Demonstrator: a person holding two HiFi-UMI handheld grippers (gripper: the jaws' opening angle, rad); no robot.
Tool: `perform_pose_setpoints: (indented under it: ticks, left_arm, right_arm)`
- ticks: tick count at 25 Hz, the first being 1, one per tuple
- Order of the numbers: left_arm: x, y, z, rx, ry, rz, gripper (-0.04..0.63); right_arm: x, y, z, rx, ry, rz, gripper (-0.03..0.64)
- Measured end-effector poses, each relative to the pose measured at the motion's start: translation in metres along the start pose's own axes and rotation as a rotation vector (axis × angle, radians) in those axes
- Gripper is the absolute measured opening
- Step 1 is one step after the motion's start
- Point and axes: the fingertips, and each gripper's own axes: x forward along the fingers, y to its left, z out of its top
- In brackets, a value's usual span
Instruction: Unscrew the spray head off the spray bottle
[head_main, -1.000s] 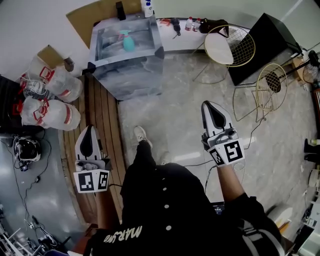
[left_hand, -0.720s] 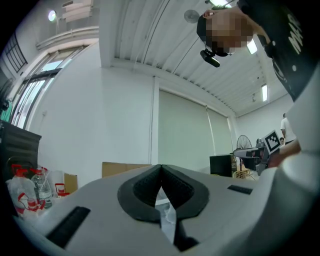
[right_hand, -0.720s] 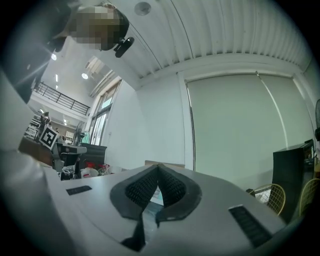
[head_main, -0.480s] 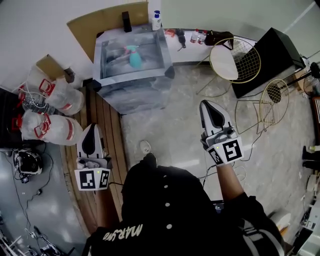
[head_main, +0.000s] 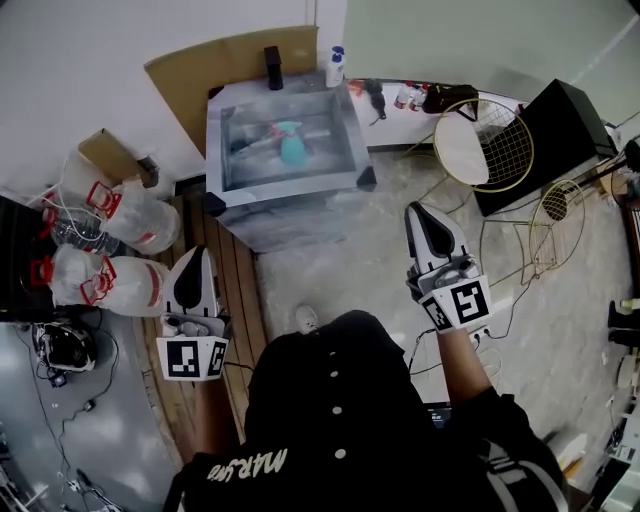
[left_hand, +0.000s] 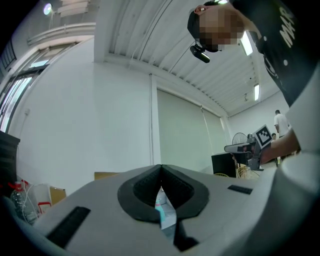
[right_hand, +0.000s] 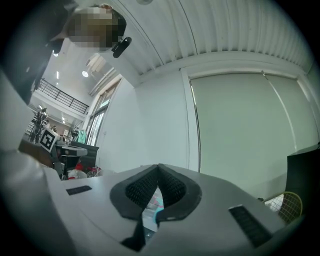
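A teal spray bottle (head_main: 291, 146) lies on the grey square table (head_main: 240, 200) far ahead in the head view. My left gripper (head_main: 196, 262) is held level at the lower left, jaws together and empty. My right gripper (head_main: 419, 215) points forward at the right, likewise shut on nothing. Both are well short of the table. In the left gripper view a teal sliver of the bottle (left_hand: 161, 216) shows through the gap below the shut tips of the left gripper (left_hand: 160, 172). The right gripper view shows the same teal (right_hand: 159, 214) below the shut tips of the right gripper (right_hand: 159, 170).
Two wire chairs (head_main: 487, 143) and a black box (head_main: 555, 135) stand at the right. Clear plastic bags (head_main: 120, 215) lie at the left beside a wooden strip of floor (head_main: 235, 290). Small bottles (head_main: 334, 66) line the wall ledge behind the table. Cables trail on the floor.
The person has walked forward: the table and bottle sit lower and nearer in the head view. Both grippers stay shut and hold the same pose ahead of the body.
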Motion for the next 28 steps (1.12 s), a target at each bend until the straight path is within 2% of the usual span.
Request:
perform_pose_setpoints:
  ticks: [10,18,28]
  left_arm:
    - [0.027,0.02,-0.03,-0.034,0.06,-0.052,0.024]
    - [0.059,0.04,-0.043,-0.024,0.085,-0.021,0.025]
    - [0.136,0.066,-0.061,-0.012,0.118,0.005,0.025]
  right_arm:
    - [0.027,-0.005,-0.022,0.022,0.053,-0.031,0.014]
    - [0.068,-0.026,-0.036,0.029,0.055,-0.027,0.014]
    - [0.146,-0.077,-0.065,0.066,0.059,-0.006,0.014]
